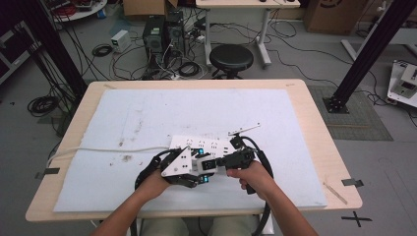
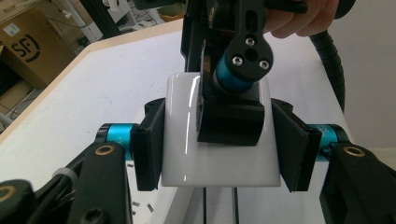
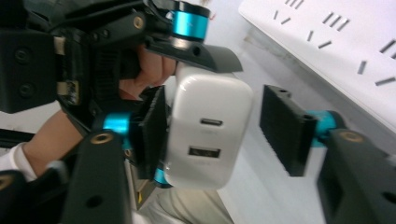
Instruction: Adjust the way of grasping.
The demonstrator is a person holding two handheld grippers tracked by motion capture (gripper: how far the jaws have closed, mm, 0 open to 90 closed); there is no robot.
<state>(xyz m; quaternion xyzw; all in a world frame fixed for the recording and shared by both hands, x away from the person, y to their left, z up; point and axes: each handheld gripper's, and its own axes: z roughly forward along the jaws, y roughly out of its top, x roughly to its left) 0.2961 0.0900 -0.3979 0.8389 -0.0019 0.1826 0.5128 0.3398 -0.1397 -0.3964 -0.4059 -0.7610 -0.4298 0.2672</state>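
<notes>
A white plug-in charger with two ports on its face sits between the pads of my left gripper, which is shut on its two sides. My right gripper straddles the same charger from the opposite end. One of its pads touches the charger and the other stands off with a gap, so it is open. In the high view both grippers meet near the front middle of the mat, left gripper and right gripper. A white power strip lies just behind them.
A pale blue foam mat covers most of the wooden table. The strip's white cable runs off to the left edge. A thin metal strip lies behind the power strip. A black stool stands beyond the table.
</notes>
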